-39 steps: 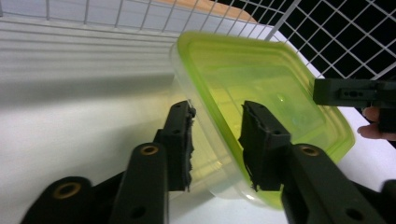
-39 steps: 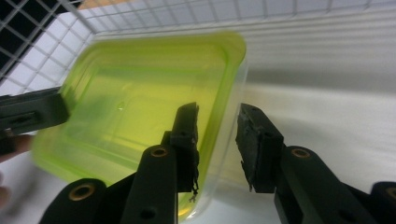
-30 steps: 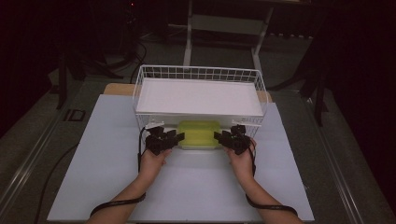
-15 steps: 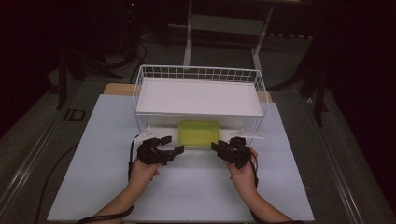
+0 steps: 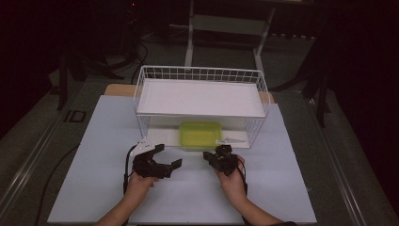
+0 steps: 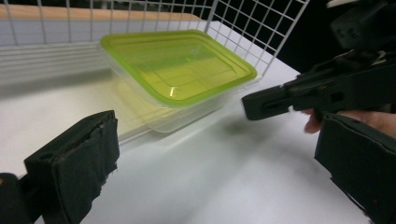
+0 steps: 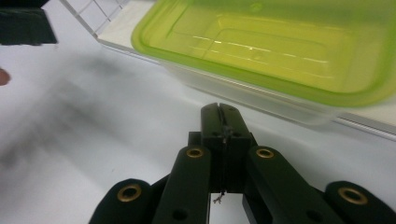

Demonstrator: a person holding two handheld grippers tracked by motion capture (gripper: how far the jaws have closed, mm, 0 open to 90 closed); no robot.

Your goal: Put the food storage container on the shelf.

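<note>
A clear plastic box with a yellow-green lid [image 5: 200,134] sits at the front of the lower level of a white wire rack [image 5: 141,101]. My left gripper [image 5: 169,154] lies on the table in front of the box's left corner; its jaws have just been opening and stand wide with nothing between them. In the left gripper view the box [image 6: 177,70] is ahead of my open left gripper [image 6: 215,154]. My right gripper [image 5: 211,156] is in front of the box's right side; its jaws have just been closing and are shut on nothing. The right gripper view has the box [image 7: 280,46] just beyond my right gripper [image 7: 223,114].
A white board [image 5: 200,96] covers the rack's top. The rack stands at the back of a white tabletop [image 5: 282,188]. Past the table's edges the floor is dark, and a metal stand [image 5: 190,42] rises behind the rack.
Both hands have drawn back from the box's sides toward the person. The left jaws have spread wide and the right jaws have come together. The box stays under the rack.
</note>
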